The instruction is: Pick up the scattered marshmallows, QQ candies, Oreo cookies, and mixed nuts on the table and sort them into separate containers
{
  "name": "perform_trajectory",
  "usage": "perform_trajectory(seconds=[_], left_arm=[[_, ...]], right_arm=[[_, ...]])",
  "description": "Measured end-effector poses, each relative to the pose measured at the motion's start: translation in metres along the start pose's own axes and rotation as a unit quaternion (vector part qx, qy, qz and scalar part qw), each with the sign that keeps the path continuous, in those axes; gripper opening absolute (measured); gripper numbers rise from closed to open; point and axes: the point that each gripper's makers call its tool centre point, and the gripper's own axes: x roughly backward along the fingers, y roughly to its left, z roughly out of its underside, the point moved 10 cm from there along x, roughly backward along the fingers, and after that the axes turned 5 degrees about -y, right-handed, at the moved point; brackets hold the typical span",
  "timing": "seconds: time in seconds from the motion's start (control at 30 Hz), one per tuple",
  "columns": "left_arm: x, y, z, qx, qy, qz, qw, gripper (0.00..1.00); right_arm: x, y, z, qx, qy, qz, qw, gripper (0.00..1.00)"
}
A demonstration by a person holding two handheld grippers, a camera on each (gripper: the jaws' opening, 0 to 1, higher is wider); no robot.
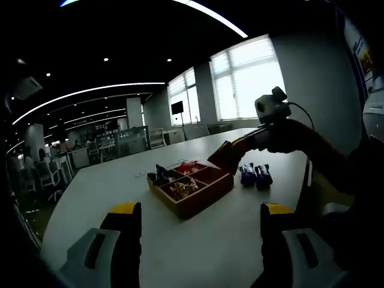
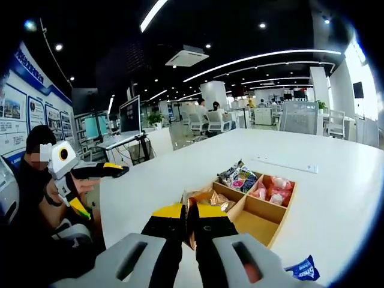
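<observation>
A white table (image 1: pixel 198 240) holds a wooden tray (image 1: pixel 191 187) divided into four compartments. In the left gripper view, the left gripper (image 1: pixel 198 225) hovers low over the table with its yellow-tipped jaws spread wide apart and nothing between them. The right gripper (image 1: pixel 225 157) reaches in from the right, its tip at the tray's far corner. Two blue packets (image 1: pixel 255 174) lie on the table just beside the tray.

In the right gripper view, the right gripper (image 2: pixel 191 221) has its jaws closed on a shiny brown snack packet (image 2: pixel 207 199) beside the tray (image 2: pixel 270 235). One compartment holds colourful packets (image 2: pixel 240 177), another pink ones (image 2: pixel 273 189). A blue packet (image 2: pixel 302 269) lies near the tray.
</observation>
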Motion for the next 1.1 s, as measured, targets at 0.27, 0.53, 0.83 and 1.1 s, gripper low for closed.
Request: perform_trajectory(seconds=[0.27,0.53,0.83,1.1], left_arm=[[0.001,0.001,-0.002,-0.008,0.003,-0.002,1.0,0.85],[0.001,0.0,-0.003,-0.011,0.003,-0.005,0.9999,0.85],[-0.001,0.0,0.0,-0.01,0.007,-0.003,0.9999,0.85],[0.0,-0.001,0.001,-0.008,0.008,-0.003,0.9999,0.85]], right_arm=[[-0.015,-0.01,-0.005,-0.009,0.0,-0.004,0.9999,0.02],[-0.034,-0.021,-0.013,-0.042,-0.009,-0.011,0.999,0.02],[-0.059,-0.035,-0.023,-0.063,-0.012,-0.009,0.9979,0.02],[-0.077,-0.045,-0.01,-0.097,-0.002,-0.006,0.9952,0.02]])
